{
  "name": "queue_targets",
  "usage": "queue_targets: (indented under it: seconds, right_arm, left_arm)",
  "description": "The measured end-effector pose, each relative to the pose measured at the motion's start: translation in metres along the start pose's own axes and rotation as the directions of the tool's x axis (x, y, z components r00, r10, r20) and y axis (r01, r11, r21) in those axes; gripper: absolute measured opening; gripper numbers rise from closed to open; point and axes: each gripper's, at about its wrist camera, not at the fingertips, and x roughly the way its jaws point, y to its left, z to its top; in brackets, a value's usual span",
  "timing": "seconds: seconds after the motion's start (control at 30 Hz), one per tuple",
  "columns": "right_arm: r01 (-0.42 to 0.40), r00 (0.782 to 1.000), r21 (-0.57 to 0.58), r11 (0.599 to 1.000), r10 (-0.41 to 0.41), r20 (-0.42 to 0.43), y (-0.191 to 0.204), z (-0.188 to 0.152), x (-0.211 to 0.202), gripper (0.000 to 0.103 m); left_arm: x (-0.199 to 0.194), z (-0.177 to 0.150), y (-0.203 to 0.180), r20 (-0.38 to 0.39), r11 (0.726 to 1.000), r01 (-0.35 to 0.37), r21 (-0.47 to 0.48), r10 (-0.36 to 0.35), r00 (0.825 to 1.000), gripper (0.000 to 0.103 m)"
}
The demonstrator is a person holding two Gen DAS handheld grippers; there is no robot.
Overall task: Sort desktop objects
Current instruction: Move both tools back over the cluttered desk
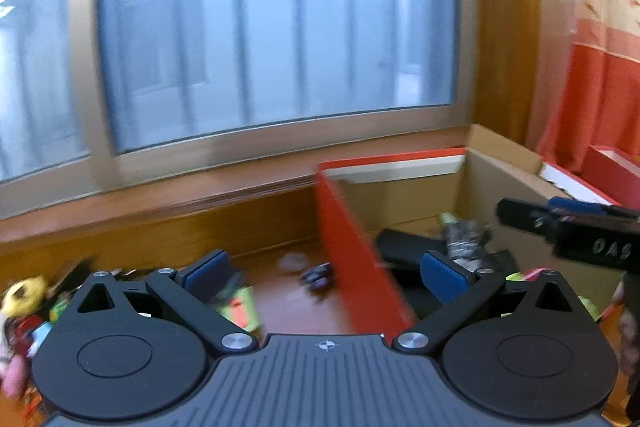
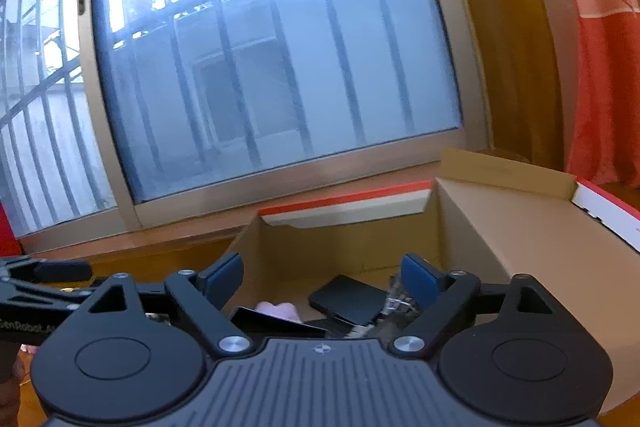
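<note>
Left gripper (image 1: 325,277) jaws spread wide, empty, straddling the red box wall (image 1: 352,247). Right gripper (image 2: 322,279) also wide open, empty, over cardboard box (image 2: 500,227), lower center. Black items (image 2: 348,297) inside; toy clutter (image 1: 28,307) lower left.

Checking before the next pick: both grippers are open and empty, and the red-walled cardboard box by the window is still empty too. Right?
Not quite. The red-walled cardboard box is not empty: the right wrist view shows a flat black rectangular item and a pale pink object inside. The left gripper and right gripper are both open and empty.
</note>
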Motion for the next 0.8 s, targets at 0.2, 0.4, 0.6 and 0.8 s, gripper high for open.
queue_targets:
  seconds: [0.2,0.4,0.6,0.8]
  right_arm:
    - [-0.03,1.0,-0.026,0.999,0.03,0.0,0.04,-0.004,0.004,0.09]
    - [-0.024,0.999,-0.103,0.994,0.027,0.021,0.091,-0.009,-0.004,0.092]
    - [-0.033,0.999,-0.13,0.991,0.036,0.016,0.137,-0.016,-0.008,0.093]
    - [-0.053,0.999,-0.119,0.991,0.053,-0.001,0.175,-0.024,-0.011,0.093]
  left_arm:
    - [-0.013,-0.023,0.053,-0.039,0.993,-0.115,-0.024,0.114,0.993,0.103]
    - [-0.016,-0.044,0.107,-0.087,0.986,-0.163,-0.021,0.161,0.983,0.103]
    - [0.0,-0.05,0.132,-0.11,0.995,-0.104,0.007,0.104,0.988,0.103]
    - [0.021,-0.057,0.147,-0.129,0.998,-0.036,0.048,0.042,0.991,0.103]
